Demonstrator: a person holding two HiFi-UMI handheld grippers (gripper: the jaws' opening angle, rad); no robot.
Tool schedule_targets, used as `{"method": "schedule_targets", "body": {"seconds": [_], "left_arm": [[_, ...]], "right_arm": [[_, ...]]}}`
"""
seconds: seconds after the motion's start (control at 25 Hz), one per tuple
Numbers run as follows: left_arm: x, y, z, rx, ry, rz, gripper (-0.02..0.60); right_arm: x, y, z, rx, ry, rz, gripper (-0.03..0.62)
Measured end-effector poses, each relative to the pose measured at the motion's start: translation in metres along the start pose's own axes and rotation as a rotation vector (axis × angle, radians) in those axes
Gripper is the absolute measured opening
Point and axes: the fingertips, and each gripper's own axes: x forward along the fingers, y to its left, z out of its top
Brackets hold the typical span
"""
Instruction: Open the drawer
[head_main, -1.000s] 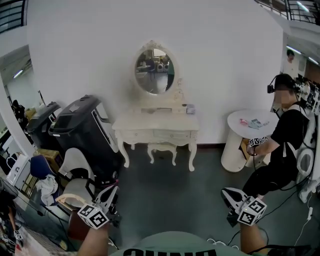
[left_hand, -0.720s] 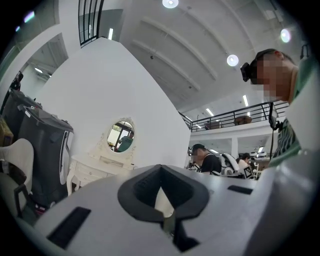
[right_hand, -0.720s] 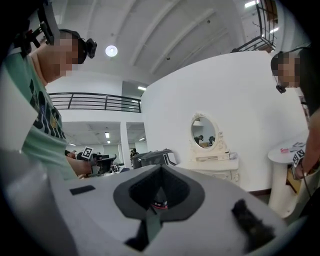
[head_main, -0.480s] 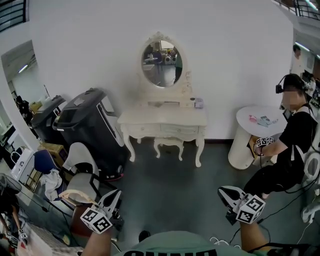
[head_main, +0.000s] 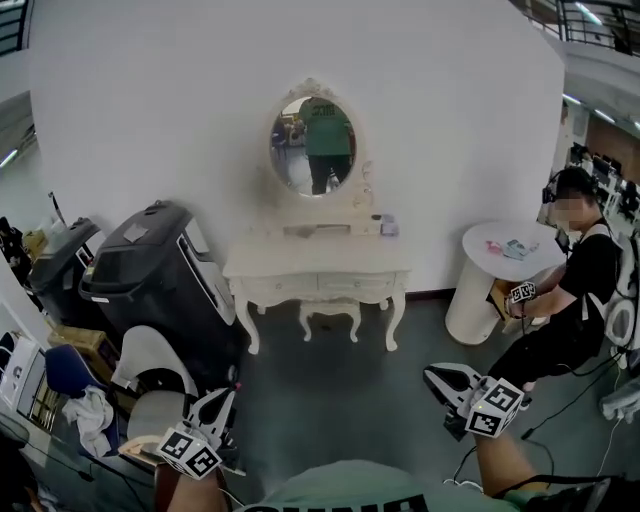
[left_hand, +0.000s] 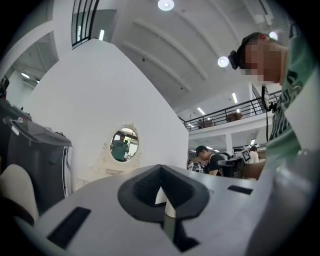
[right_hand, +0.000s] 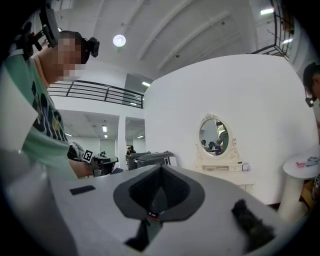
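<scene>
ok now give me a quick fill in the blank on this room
1. The mirror above the dressing table is ____ in shape.
2. The stool stands ____ the dressing table.
3. The dressing table's drawers are all ____.
Missing words: oval; under; shut.

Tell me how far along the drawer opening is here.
Done: nothing yet; the drawer in the table looks closed. In hand: nothing; the left tool and right tool are both shut and empty, held low and well short of the table. Left: reach the table, grip the drawer and pull it out.
</scene>
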Motion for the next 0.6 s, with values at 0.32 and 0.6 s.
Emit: {"method": "schedule_targets", "body": {"seconds": [0.32, 0.6], "left_arm": [[0.000, 0.109, 0.018, -0.013, -0.002, -0.054, 0.009], [0.016, 0.147, 0.009, -0.058, 0.012, -0.071, 0.008]], "right_arm": [[0.099, 0.032, -0.006, -0.028, 0.031, -0.050, 0.012], [0.133, 0.017, 0.004, -0.031, 0.050, -0.092, 0.011]]}}
